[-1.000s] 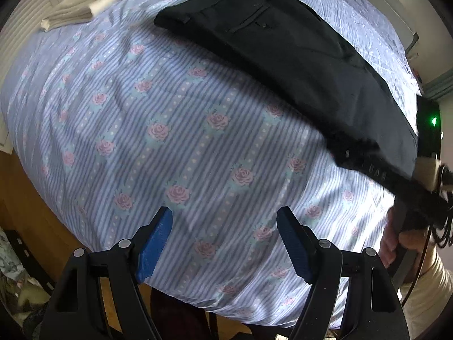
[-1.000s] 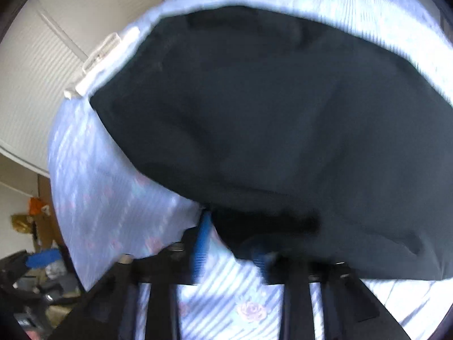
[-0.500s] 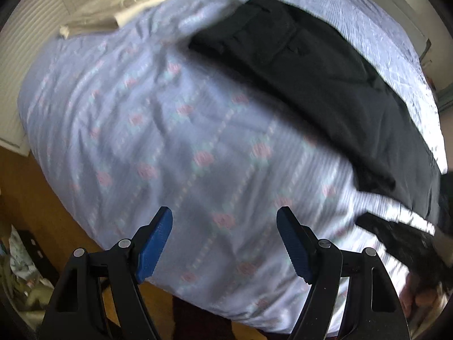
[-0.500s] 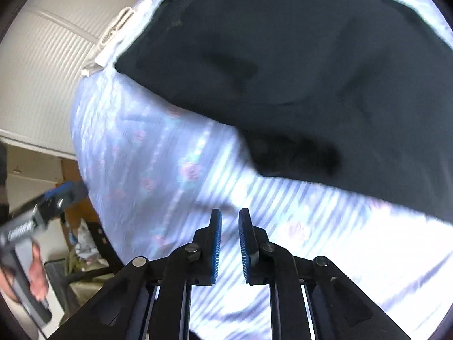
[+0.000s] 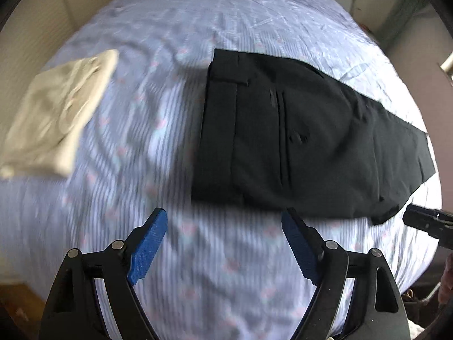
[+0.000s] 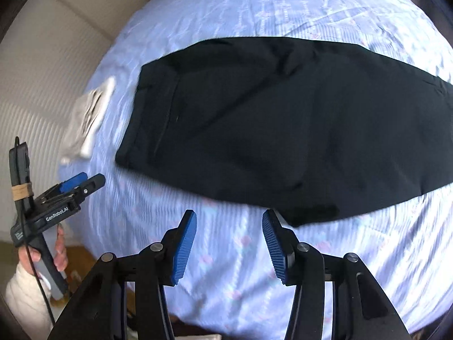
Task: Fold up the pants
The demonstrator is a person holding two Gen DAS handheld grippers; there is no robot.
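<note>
Black pants (image 5: 297,144) lie flat on bed (image 5: 198,255); left gripper (image 5: 223,243) jaws wide, empty; right gripper (image 6: 229,243) jaws just opened, empty.

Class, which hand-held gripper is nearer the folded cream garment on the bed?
Left. The left hand-held gripper hovers between the cream garment and black pants; the right hand-held gripper is beyond the pants' far end.

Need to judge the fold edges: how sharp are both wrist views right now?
Left wrist: bedsheet and cream garment smeared by motion, black pants fairly crisp. Right wrist: sheet streaked, pants underexposed, seams barely readable. Both fisheye-bowed.
</note>
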